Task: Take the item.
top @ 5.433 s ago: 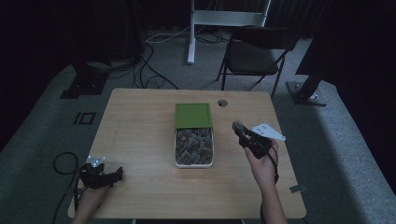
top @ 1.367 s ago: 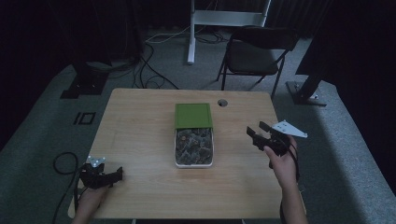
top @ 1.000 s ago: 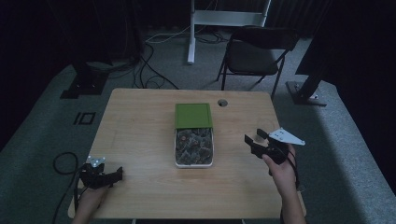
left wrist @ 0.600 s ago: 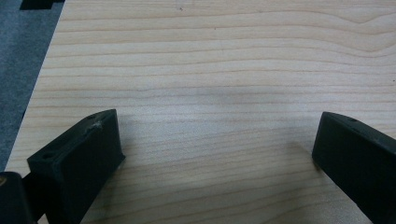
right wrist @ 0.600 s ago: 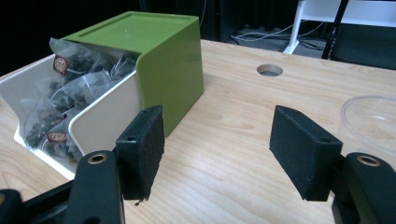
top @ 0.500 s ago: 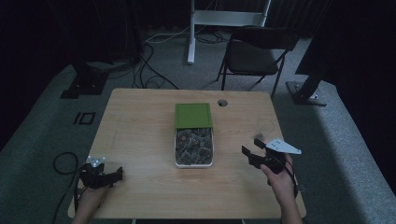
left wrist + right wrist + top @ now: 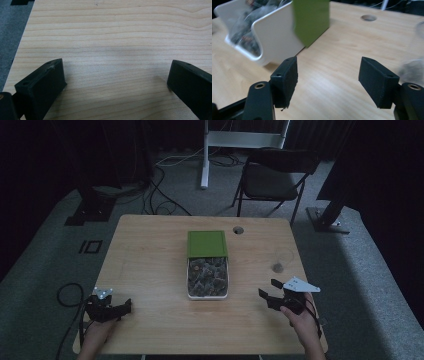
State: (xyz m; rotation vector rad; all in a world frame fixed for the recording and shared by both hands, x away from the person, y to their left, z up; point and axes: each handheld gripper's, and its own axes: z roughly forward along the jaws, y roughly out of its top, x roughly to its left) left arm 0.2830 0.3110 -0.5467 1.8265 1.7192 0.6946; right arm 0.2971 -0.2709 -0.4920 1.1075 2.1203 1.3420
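Right gripper [image 7: 270, 295], its 2 jaws just opening with nothing between, sits near the white rectangular tray [image 7: 207, 296] (green sliding lid [image 7: 206, 243]); left gripper [image 7: 122, 307] spread wide, empty

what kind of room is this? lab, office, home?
Probably a lab or recording studio, not a home: a lone wooden table on grey carpet, loose cables across the floor, equipment stand bases and a folding chair around it, dark surroundings.
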